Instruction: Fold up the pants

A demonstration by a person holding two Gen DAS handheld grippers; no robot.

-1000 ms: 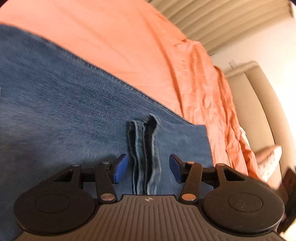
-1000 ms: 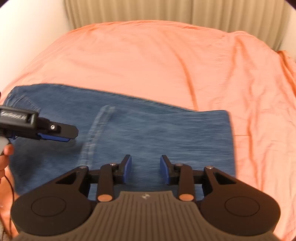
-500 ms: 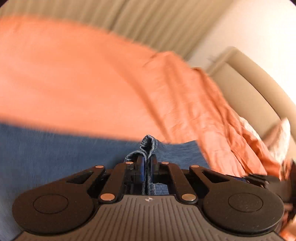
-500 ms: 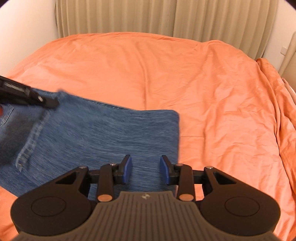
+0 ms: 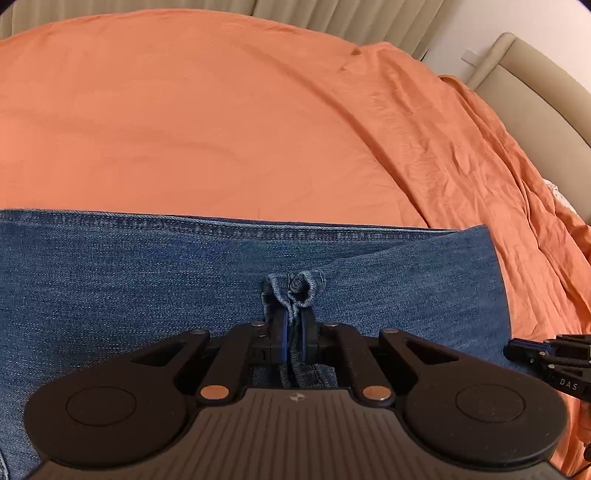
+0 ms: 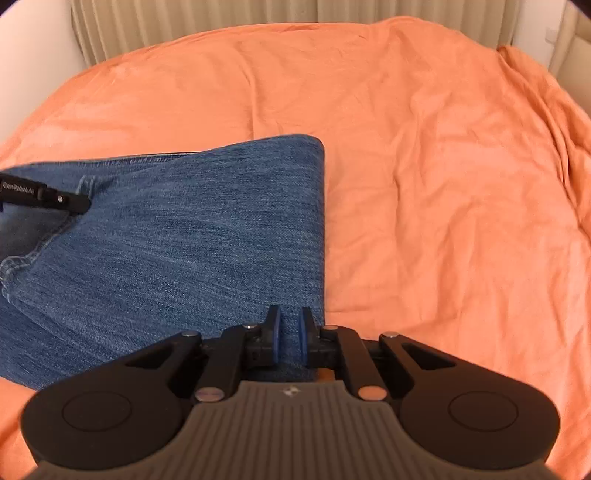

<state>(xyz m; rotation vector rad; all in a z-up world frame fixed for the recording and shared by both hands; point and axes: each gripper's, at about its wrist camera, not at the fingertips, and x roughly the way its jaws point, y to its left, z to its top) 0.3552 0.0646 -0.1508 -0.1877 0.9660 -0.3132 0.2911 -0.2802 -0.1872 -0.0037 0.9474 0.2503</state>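
A bed carries everything, covered by an orange sheet [image 6: 424,184] that is smooth over most of its spread and creased toward its right side. Blue denim pants [image 6: 177,251] lie directly on the sheet, folded flat, at the sheet's near left part. The pants' straight folded edge faces the open orange area to their right.

Matt woven denim pants [image 5: 147,280] lie on a soft, creased cloth bedsheet [image 5: 221,129].

Blue denim pants [image 5: 147,280] with paler stitched seams lie on a plain orange sheet [image 5: 221,122]. Black grippers [image 5: 291,325] carry blue pads [image 6: 275,338]; beige ribbed curtains [image 6: 221,14] behind
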